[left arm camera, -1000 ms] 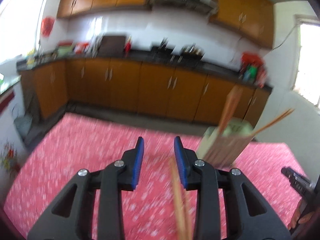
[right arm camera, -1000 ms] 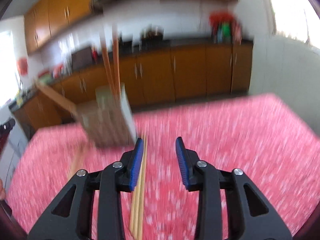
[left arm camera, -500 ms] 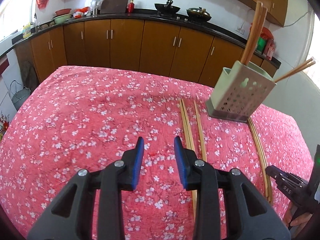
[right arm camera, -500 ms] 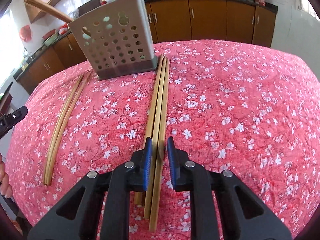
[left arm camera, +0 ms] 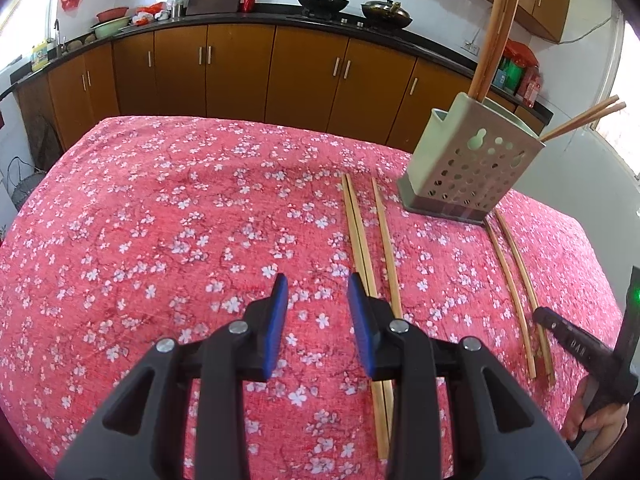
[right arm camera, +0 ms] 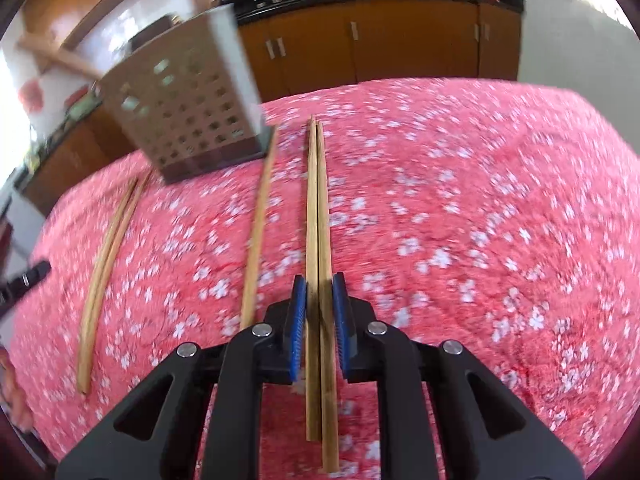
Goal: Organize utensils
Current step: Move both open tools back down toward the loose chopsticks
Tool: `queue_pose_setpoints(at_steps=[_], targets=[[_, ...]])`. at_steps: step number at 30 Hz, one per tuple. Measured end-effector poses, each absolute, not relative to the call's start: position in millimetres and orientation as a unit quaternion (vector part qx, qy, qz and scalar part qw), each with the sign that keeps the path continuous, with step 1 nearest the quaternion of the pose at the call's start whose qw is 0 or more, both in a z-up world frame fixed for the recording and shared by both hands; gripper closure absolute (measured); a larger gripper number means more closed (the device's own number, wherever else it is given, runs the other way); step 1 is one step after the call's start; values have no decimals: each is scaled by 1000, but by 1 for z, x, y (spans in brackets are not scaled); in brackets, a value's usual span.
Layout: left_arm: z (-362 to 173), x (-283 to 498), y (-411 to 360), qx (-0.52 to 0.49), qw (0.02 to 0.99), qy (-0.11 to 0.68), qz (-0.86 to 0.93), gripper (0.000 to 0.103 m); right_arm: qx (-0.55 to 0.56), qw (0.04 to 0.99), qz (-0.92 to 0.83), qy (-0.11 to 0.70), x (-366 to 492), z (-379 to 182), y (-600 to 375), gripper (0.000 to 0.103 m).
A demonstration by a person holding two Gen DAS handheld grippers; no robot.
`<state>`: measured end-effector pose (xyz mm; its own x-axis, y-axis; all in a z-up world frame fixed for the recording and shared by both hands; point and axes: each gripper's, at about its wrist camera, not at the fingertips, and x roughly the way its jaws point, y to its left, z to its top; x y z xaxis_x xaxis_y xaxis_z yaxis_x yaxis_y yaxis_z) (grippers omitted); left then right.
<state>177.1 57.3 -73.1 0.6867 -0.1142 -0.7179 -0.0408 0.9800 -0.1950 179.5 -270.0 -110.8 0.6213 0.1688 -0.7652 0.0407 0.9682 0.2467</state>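
Note:
My right gripper (right arm camera: 319, 300) is shut on a pair of bamboo chopsticks (right arm camera: 317, 208) that point away along the fingers, over the red floral tablecloth (right arm camera: 480, 220). A single chopstick (right arm camera: 258, 232) lies to their left, and another pair (right arm camera: 106, 248) lies further left. A perforated utensil holder (right arm camera: 182, 104) stands behind, with chopsticks in it. My left gripper (left arm camera: 316, 292) is open and empty above the cloth. In its view the holder (left arm camera: 472, 164) stands at the far right, with chopsticks (left arm camera: 366, 248) lying beside my right finger and a pair (left arm camera: 516, 280) further right.
Brown kitchen cabinets (left arm camera: 240, 72) and a dark counter with woks run along the far wall. The table's far edge lies just behind the holder. The other handheld gripper (left arm camera: 584, 352) and a hand show at the left view's right edge.
My right gripper has closed on two of the three chopsticks and shifted them right, leaving one lying to the left. My left gripper has barely moved.

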Motion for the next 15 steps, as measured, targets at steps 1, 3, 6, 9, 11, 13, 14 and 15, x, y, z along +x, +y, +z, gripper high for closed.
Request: queue_pose_setpoints(at_steps=[1, 3, 6, 9, 11, 13, 14, 15], targets=[[-74, 177, 57, -99, 912, 397, -23, 71, 127, 891, 36, 434, 179, -111, -273, 88], [-76, 177, 56, -101, 911, 400, -30, 71, 128, 891, 40, 433, 179, -111, -276, 88], [-80, 177, 55, -108, 907, 405, -44, 71, 127, 893, 41, 430, 177, -111, -277, 88], [-83, 177, 49, -107, 904, 410, -57, 71, 129, 893, 39, 430, 173, -109, -276, 88], [-84, 178, 44, -103, 904, 411, -63, 71, 149, 892, 41, 425, 169, -106, -280, 88], [-85, 178, 41, -101, 903, 412, -65, 71, 151, 897, 36, 415, 166, -102, -284, 88], [-86, 179, 40, -100, 903, 414, -66, 71, 147, 899, 33, 412, 165, -101, -284, 88], [-86, 180, 39, -100, 902, 415, -66, 71, 143, 900, 32, 411, 165, -100, -284, 88]])
